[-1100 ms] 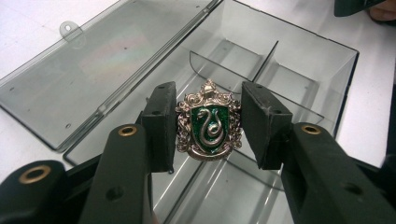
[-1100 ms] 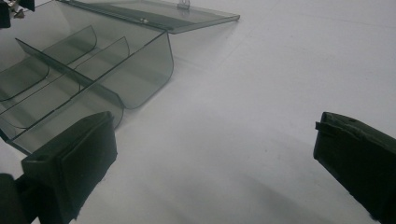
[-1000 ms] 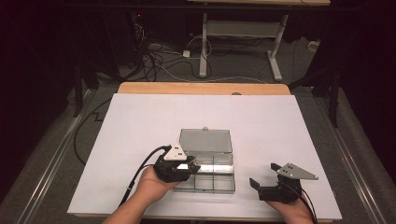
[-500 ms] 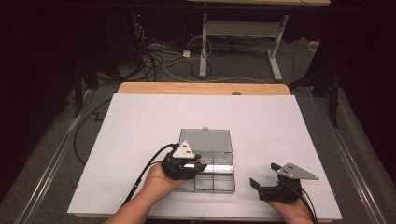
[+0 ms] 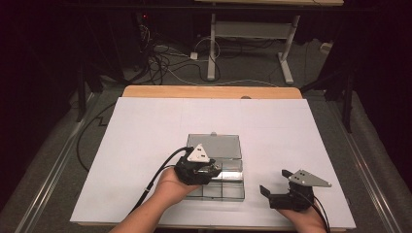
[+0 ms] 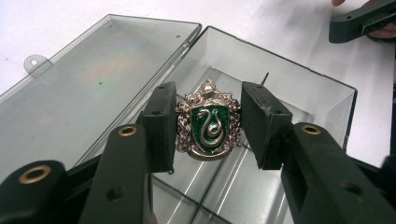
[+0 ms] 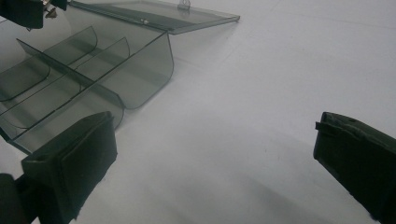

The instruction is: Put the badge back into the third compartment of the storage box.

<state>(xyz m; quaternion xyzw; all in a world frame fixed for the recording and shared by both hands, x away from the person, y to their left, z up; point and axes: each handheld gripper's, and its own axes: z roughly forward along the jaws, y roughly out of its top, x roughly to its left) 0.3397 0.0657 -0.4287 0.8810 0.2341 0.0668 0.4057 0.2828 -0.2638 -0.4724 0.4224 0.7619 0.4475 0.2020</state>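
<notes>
Left gripper view, left tongs (image 6: 208,126) clamping crest badge (image 6: 208,122), right tongs (image 7: 215,163) wide.

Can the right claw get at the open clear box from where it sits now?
Probably yes. The right claw sits open on the bare white table just beside the clear box, nothing between them. The left claw holds a badge over it, though.

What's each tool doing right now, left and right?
Left tool: closed on the crest badge, held over the open clear box.
Right tool: open, holding nothing, above the white table.
</notes>
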